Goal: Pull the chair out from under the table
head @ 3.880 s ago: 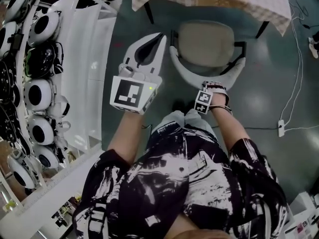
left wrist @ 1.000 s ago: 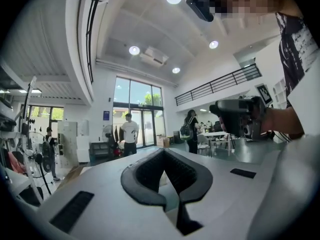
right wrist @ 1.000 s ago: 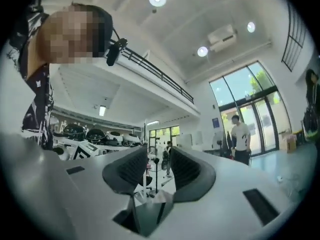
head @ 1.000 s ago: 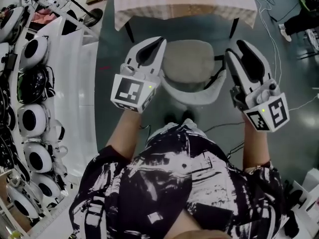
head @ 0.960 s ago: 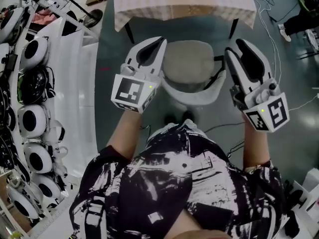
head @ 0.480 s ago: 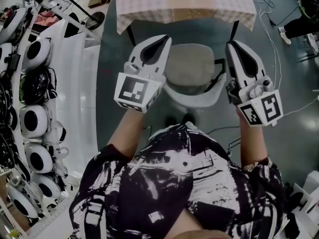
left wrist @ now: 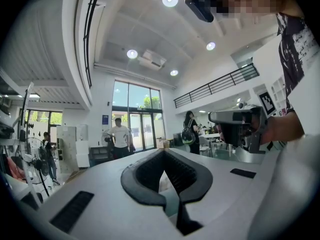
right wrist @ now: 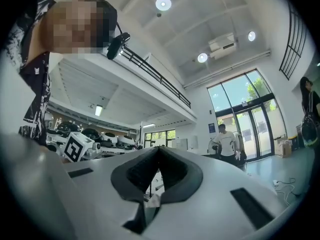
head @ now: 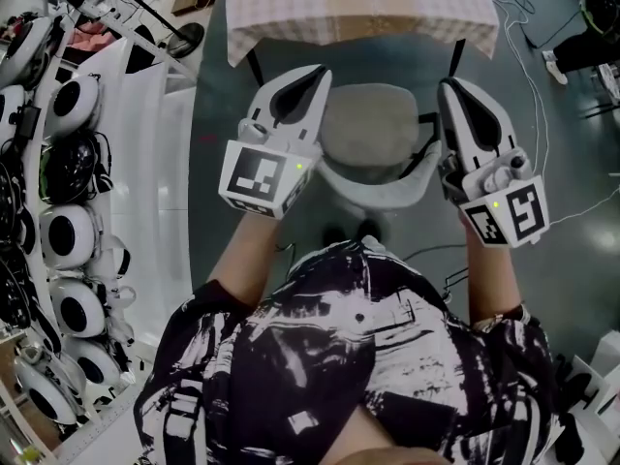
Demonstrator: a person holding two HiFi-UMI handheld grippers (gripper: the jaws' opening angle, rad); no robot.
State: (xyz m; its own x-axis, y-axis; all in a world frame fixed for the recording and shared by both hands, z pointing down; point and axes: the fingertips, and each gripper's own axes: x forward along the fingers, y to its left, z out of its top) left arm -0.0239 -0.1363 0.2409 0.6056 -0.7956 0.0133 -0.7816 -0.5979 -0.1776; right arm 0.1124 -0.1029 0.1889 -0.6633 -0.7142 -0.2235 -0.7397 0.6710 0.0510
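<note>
Closest, both grippers are held up; the left gripper (head: pixel 321 72) has its jaws shut on nothing; the right gripper (head: pixel 449 86) is shut and empty too; below and between them the chair (head: pixel 368 122) stands by the person's feet (head: pixel 349 231), its seat just clear of the table (head: pixel 358 13) beyond; another pull could bump the feet; shut jaws would slip off the backrest; the chair legs are hidden; the table's far side is cut off.
</note>
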